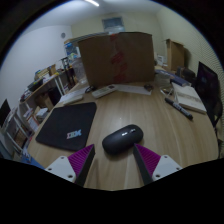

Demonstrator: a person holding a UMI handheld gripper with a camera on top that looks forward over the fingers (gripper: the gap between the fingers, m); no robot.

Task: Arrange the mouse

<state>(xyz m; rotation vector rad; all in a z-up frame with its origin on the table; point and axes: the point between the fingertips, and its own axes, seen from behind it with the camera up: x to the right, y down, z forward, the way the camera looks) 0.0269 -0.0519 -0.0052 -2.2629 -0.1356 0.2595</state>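
The gripper [114, 161] hovers low over the table [150, 112], fingers apart, the mouse [123, 139] just ahead between them. A mouse pad [68, 126] lies left; a cardboard box [116, 57] stands beyond.

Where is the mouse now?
The mouse lies on the table, just ahead of the open gripper, right of the mouse pad.
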